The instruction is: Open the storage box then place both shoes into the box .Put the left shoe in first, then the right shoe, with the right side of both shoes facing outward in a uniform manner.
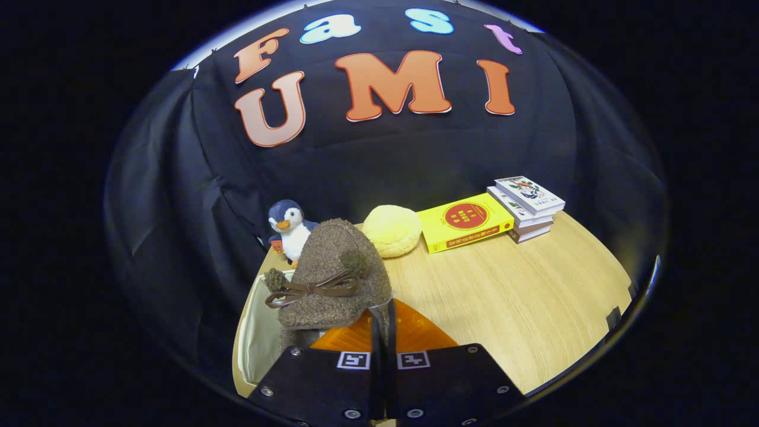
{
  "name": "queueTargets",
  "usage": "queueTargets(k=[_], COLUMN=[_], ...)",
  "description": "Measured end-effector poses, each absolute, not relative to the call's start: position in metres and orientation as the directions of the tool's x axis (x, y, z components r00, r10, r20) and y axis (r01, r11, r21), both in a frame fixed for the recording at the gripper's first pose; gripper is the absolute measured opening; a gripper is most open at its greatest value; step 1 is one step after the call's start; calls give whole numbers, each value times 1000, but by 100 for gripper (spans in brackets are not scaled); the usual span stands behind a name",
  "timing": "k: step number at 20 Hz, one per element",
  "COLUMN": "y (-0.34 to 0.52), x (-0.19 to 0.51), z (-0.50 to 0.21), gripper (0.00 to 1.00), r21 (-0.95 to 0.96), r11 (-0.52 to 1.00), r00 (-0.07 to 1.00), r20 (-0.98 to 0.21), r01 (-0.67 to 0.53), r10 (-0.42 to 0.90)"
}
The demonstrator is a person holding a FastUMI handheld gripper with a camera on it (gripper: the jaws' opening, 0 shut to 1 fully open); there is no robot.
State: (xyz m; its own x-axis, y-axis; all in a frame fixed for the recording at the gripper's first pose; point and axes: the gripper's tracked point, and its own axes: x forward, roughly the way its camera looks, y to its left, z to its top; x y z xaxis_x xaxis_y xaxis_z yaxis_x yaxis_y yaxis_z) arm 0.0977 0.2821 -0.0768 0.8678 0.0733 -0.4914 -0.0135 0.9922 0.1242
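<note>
A brown fuzzy shoe (335, 267) with a thin brown bow and small pompoms hangs just ahead of my fingers, tilted up on end. My gripper (383, 320) is shut on the shoe's edge, with the two fingers almost touching. Under the shoe is the storage box (256, 332), its pale lining showing to the left of the fingers. An orange panel of the box (418, 335) lies just beyond the fingers on the right. The shoe's lower part is hidden behind the gripper body. I cannot tell which shoe of the pair this is.
A penguin plush (289, 228) stands behind the shoe at the table's back edge. A round yellow cushion (392, 231), a yellow book (465, 222) and a short stack of books (528, 207) line the back. Bare wooden tabletop (522, 296) spreads to the right.
</note>
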Motion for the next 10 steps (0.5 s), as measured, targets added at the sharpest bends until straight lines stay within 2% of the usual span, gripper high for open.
queueTargets(k=[10], y=[315], x=[104], z=[-138], gripper=[3], r21=[36], r11=[999], r00=[818], r20=[-575], r01=[1], r10=[20])
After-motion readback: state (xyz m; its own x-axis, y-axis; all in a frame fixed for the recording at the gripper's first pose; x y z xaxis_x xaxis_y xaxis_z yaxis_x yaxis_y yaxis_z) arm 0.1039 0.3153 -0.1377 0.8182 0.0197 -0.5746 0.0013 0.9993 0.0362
